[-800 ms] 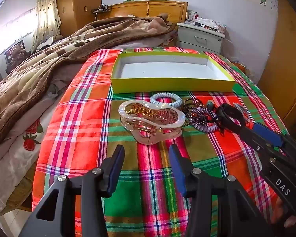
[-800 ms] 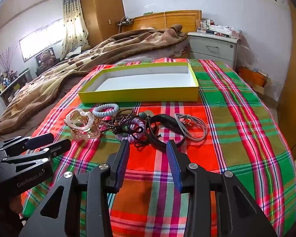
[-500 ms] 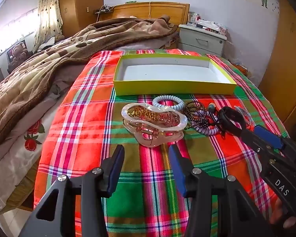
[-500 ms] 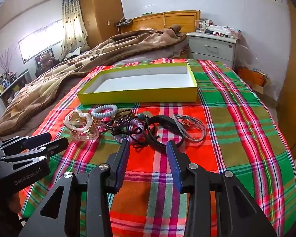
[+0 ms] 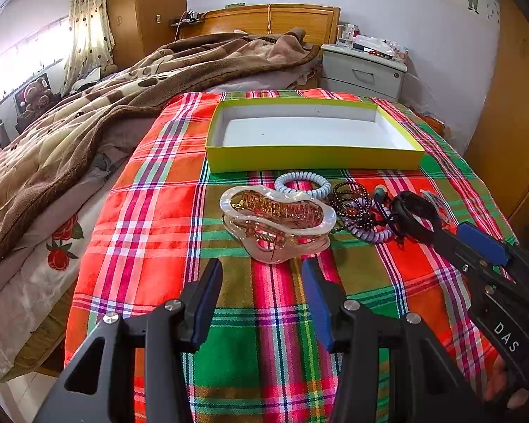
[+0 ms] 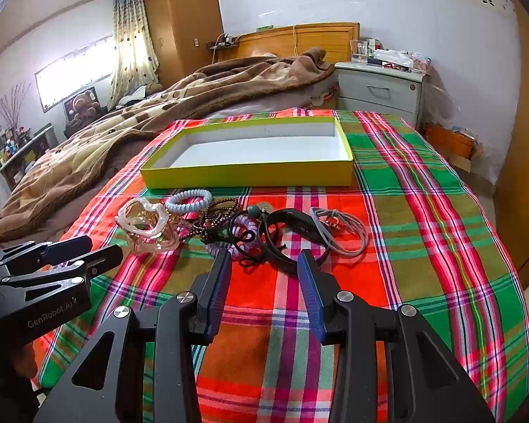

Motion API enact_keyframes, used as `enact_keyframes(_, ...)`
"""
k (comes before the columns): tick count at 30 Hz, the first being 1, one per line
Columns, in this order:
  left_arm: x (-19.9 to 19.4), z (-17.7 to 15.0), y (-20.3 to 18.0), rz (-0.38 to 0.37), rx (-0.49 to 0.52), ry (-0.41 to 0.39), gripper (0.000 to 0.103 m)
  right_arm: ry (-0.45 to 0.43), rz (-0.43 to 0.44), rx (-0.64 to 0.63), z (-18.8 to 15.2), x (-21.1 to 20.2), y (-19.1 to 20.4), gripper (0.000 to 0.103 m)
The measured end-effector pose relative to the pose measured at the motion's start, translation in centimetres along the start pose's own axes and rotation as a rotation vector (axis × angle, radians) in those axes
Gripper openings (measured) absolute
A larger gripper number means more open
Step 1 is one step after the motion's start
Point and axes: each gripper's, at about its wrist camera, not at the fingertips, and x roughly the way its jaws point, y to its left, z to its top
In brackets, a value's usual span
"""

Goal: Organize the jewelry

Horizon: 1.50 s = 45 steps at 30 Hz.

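The left gripper (image 5: 261, 282) hung with its 2 blue pads spread and nothing between them, aimed down at the clear plastic hair claw (image 5: 277, 224) just ahead, presumably lined up to straddle it. The right gripper (image 6: 262, 278) was likewise parted and empty, its tips just short of the black band (image 6: 292, 232), a likely first pick on that side. The accessories lay in 1 loose row on the plaid cloth (image 6: 423, 211): the claw at the left end, then a pale blue spiral hair tie (image 6: 188, 201), dark beads (image 6: 215, 211), a lilac coil tie (image 6: 229, 243) and grey elastic loops (image 6: 338, 229) at the right end. Several overlapped, so lifting 1 could drag a neighbour. Just beyond them sat the yellow-green box (image 6: 250, 176), shallow, white inside and empty, placed near as the evident destination. Nothing had been sorted yet.
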Motion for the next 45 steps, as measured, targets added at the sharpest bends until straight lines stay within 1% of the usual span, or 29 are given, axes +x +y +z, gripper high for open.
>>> enact_keyframes(11,0.01,-0.04,0.33,-0.001,-0.009,-0.006,0.049,-0.004,-0.005,-0.005,0.09,-0.13,0.10,0.040)
enact_keyframes(45,0.15,0.14,0.55,-0.007,-0.014,0.008,0.049,0.005,-0.002,-0.006,0.26,-0.06,0.06,0.040)
